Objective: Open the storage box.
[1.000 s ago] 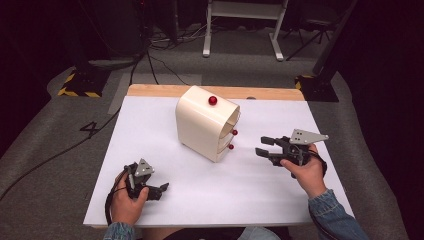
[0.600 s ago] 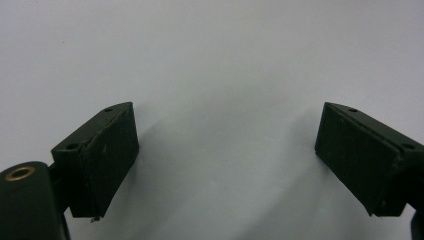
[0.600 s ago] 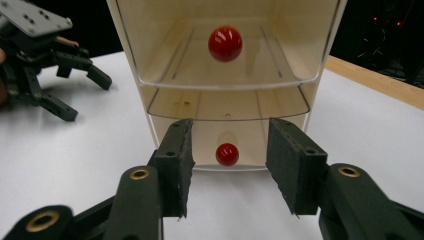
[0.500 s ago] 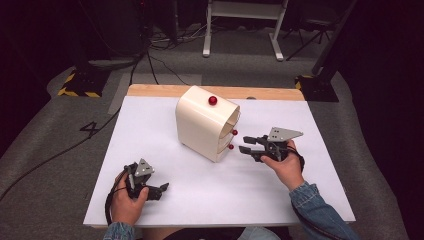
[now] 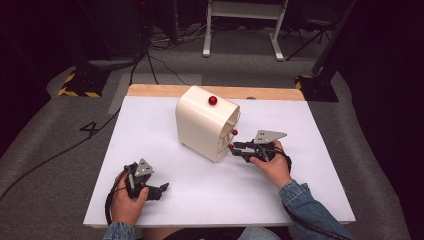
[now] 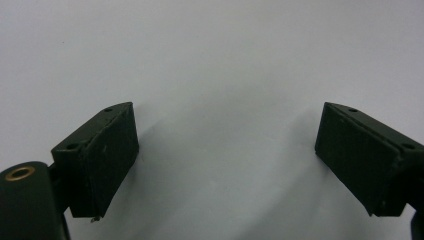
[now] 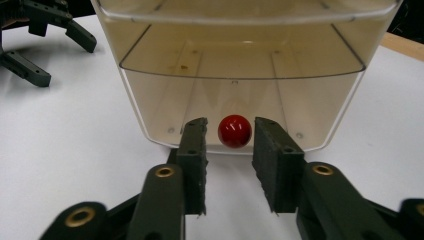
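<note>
On the white table top [image 5: 300, 130] we see a cream plastic drawer box [image 5: 202, 127] standing near the far middle, with a small round red knob [image 5: 213, 100] on its top and more red knobs on the face turned toward the right side. Our right gripper [image 5: 234, 148] sits level at that face, its tips at the lowest red drawer knob [image 5: 231, 146]. From the right gripper view, that glossy red ball knob [image 7: 234, 131] lies between the two black jaws at the front of the bottom translucent drawer [image 7: 240, 95]; the jaws have just been closing around it, yet a thin gap shows on each side of the ball, so the pads [image 7: 195, 150] are not pressing on it. The right gripper [image 7: 230, 137] points straight into the drawer front, just above the table.

Near the front left edge, our left gripper [image 5: 161, 189] rests low over the table, well apart from the box. Its own view shows the left gripper [image 6: 225, 145] with jaws spread wide, bare white surface between them.
</note>
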The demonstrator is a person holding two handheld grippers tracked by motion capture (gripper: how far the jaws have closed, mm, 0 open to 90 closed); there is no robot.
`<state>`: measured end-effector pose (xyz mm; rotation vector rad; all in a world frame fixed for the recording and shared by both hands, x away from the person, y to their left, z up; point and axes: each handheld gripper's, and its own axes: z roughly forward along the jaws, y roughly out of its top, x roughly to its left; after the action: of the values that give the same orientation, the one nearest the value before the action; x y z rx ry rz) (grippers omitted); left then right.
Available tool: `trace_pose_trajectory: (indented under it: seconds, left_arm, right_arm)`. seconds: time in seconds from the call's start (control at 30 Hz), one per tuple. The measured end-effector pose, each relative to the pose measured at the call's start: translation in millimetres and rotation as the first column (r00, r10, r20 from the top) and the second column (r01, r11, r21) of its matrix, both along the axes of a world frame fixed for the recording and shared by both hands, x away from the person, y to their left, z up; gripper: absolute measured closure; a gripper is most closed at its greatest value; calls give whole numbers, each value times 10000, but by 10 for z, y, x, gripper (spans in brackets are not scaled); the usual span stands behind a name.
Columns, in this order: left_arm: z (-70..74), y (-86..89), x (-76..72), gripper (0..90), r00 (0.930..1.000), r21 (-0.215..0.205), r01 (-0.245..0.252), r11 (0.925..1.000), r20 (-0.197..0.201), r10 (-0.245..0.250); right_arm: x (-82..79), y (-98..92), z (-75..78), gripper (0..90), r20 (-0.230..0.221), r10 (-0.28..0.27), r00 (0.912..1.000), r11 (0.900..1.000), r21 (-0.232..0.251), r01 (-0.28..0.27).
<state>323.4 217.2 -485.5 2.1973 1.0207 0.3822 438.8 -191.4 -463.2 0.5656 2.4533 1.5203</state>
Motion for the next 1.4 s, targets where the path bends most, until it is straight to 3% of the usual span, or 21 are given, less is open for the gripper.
trace_pose_trajectory:
  seconds: [0.57, 1.07, 1.4]
  left_arm:
    - [0, 0, -1, 106, 10000, -4, -5, 10000, -12, 5]
    - [-4, -4, -7, 106, 10000, -55, -26, 10000, -12, 26]
    - [-5, -3, -7, 106, 10000, -74, -28, 10000, -14, 28]
  right_arm:
    - [-8, 22, -29, 742, 229, -220, 9995, 9997, -75, 221]
    - [-288, -334, 107, 741, 382, -550, 9978, 9982, -218, 559]
    - [-448, -534, 117, 741, 329, -781, 9964, 9967, -188, 787]
